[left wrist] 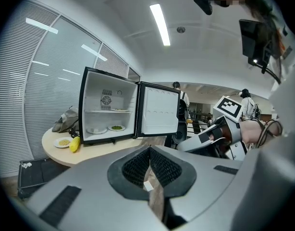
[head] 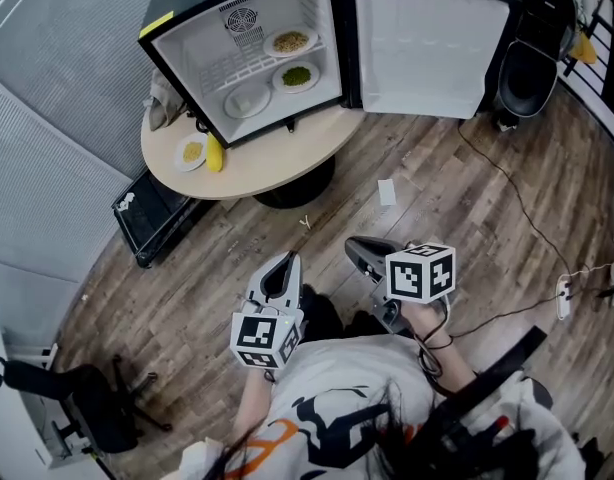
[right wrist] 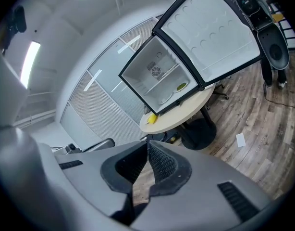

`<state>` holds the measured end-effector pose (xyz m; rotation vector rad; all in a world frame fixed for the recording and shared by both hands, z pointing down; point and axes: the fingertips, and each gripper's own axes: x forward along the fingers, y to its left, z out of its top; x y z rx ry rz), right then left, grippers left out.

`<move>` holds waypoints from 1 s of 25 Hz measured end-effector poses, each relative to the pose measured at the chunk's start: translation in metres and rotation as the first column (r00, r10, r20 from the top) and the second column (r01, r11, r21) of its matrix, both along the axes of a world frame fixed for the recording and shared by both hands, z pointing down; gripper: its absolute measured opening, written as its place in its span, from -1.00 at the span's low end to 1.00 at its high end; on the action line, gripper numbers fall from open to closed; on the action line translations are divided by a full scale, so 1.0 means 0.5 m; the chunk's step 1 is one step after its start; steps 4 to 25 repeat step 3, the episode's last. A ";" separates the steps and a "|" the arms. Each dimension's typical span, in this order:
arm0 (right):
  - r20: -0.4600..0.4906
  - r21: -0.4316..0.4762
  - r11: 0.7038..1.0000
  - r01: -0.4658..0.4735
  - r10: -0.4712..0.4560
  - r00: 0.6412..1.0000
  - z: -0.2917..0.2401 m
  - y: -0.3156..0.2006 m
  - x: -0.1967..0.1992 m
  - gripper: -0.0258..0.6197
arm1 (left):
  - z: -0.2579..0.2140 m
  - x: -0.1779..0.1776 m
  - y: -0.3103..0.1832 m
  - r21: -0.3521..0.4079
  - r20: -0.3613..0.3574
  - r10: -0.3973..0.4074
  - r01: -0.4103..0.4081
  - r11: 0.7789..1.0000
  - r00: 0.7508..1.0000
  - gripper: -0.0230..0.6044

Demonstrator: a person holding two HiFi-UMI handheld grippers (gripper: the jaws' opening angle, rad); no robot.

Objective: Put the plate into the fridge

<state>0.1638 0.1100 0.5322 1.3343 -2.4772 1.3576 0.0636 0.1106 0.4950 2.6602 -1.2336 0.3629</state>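
A small plate of yellow food lies on the round table beside a yellow piece of food, left of the open mini fridge. Inside the fridge are a yellow-food plate on the shelf, and a green-food plate and a white dish below. My left gripper and right gripper hang close to the body over the floor, far from the table. Both are shut with nothing between the pads.
The fridge door swings wide to the right. A black appliance stands beyond it. A black crate sits under the table's left side. A paper scrap and cables lie on the wood floor. An office chair is at lower left.
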 end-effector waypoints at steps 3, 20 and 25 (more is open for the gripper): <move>-0.015 0.017 1.000 -0.016 0.016 1.000 -0.011 -0.001 0.006 -0.83 | 0.002 0.000 0.007 -0.002 0.001 0.001 -0.001 1.000 1.000 -0.89; -0.015 0.017 1.000 -0.016 0.016 1.000 -0.011 -0.001 0.006 -0.83 | 0.002 0.000 0.007 -0.002 0.001 0.001 -0.001 1.000 1.000 -0.89; -0.015 0.017 1.000 -0.016 0.016 1.000 -0.011 -0.001 0.006 -0.83 | 0.002 0.000 0.007 -0.002 0.001 0.001 -0.001 1.000 1.000 -0.89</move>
